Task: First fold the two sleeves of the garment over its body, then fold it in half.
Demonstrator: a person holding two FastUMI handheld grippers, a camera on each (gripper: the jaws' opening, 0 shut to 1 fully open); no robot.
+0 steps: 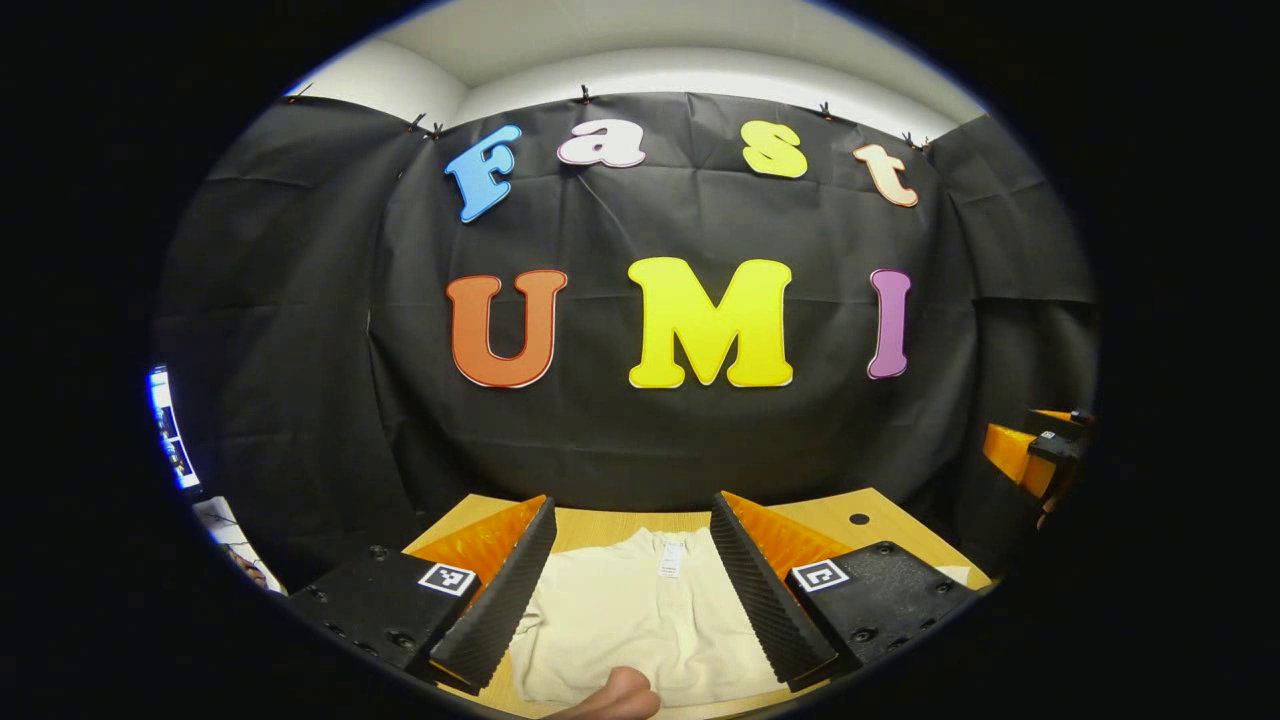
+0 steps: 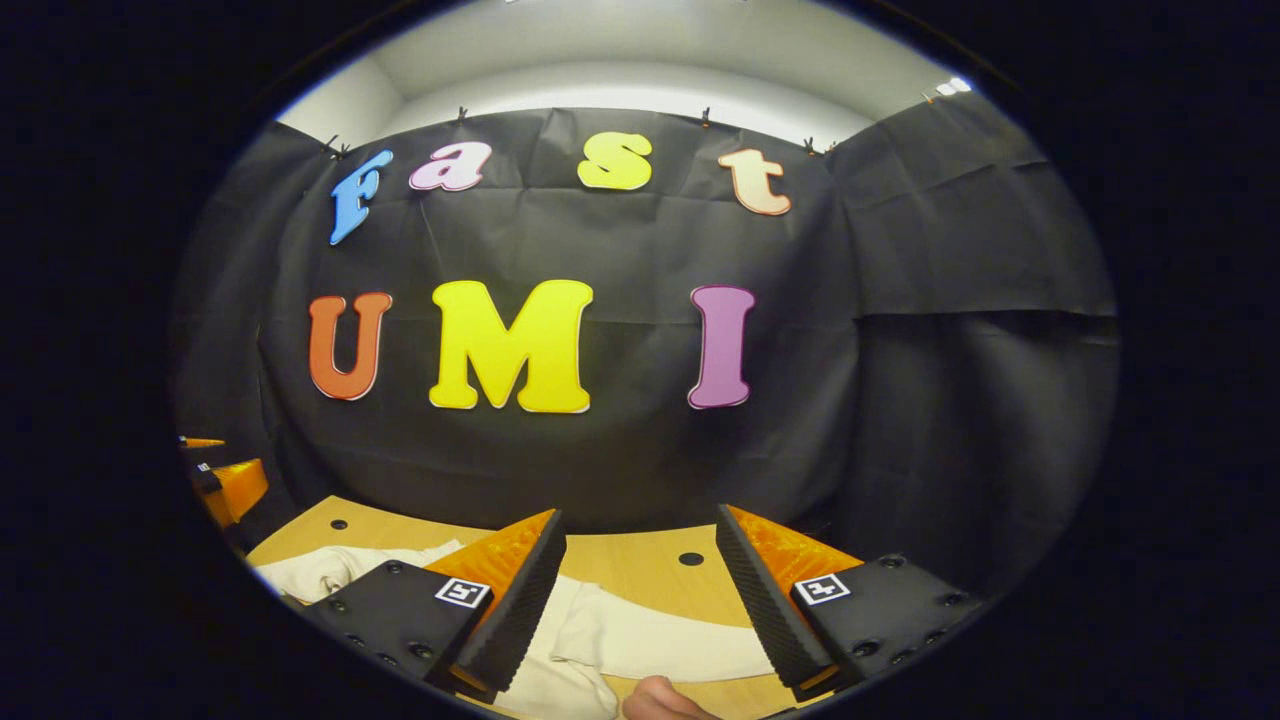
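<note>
A cream garment (image 1: 640,615) lies flat on the wooden table (image 1: 870,525), its collar with a small tag toward the far wall. My left gripper (image 1: 640,590) hangs open above the garment's body, fingers wide apart and nothing between them. In the right gripper view, my right gripper (image 2: 640,600) is open over one cream sleeve (image 2: 660,635) that stretches across the wooden table (image 2: 640,565); more of the garment (image 2: 330,570) lies to the left. The other gripper shows at the edge of each view: the right gripper (image 1: 1035,455) and the left gripper (image 2: 225,485).
The black cloth wall (image 1: 640,400) stands close behind the table's far edge. Small round holes (image 2: 690,558) dot the tabletop. A fingertip (image 1: 620,695) shows at the bottom of the left gripper view, and another fingertip (image 2: 660,700) in the right gripper view. A lit screen (image 1: 165,425) is at far left.
</note>
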